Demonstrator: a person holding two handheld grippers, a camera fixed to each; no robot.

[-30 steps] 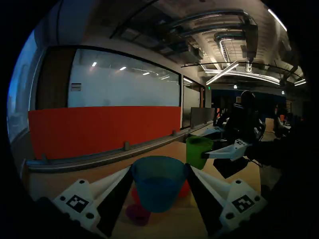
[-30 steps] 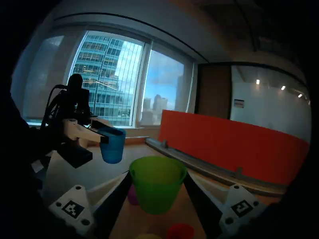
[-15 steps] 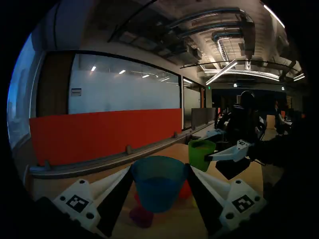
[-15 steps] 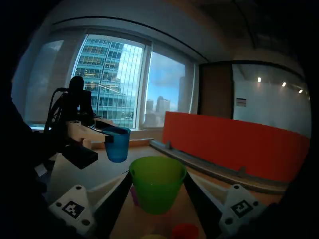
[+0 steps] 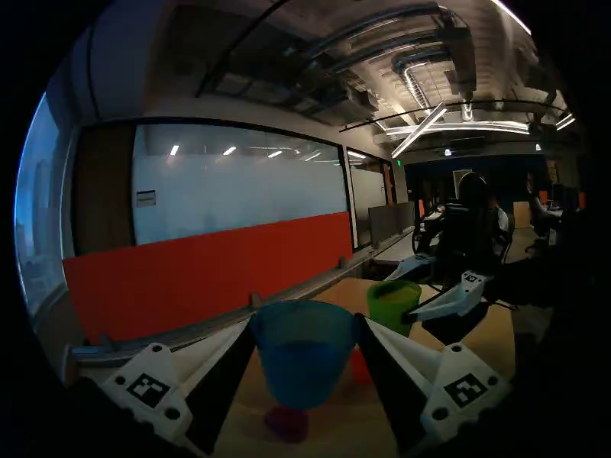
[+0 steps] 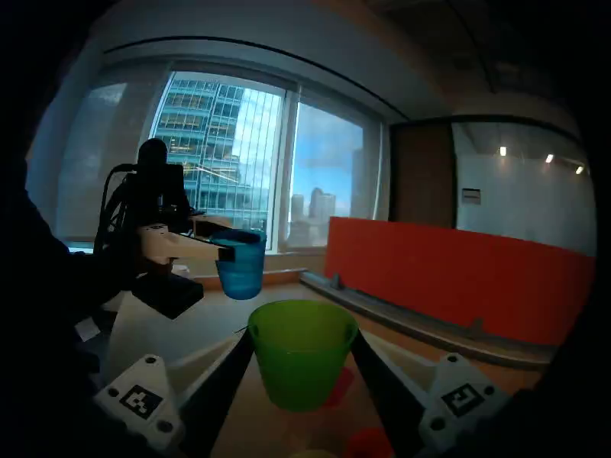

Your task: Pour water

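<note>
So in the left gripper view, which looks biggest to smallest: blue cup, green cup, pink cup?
1. blue cup, nearest the camera.
2. green cup, farther off.
3. pink cup, partly hidden by the blue one, so its real size is unsure.

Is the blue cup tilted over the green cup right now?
No, the translucent blue plastic cup sits upright in the left hand-held gripper, beside and apart from the green plastic cup.
</note>
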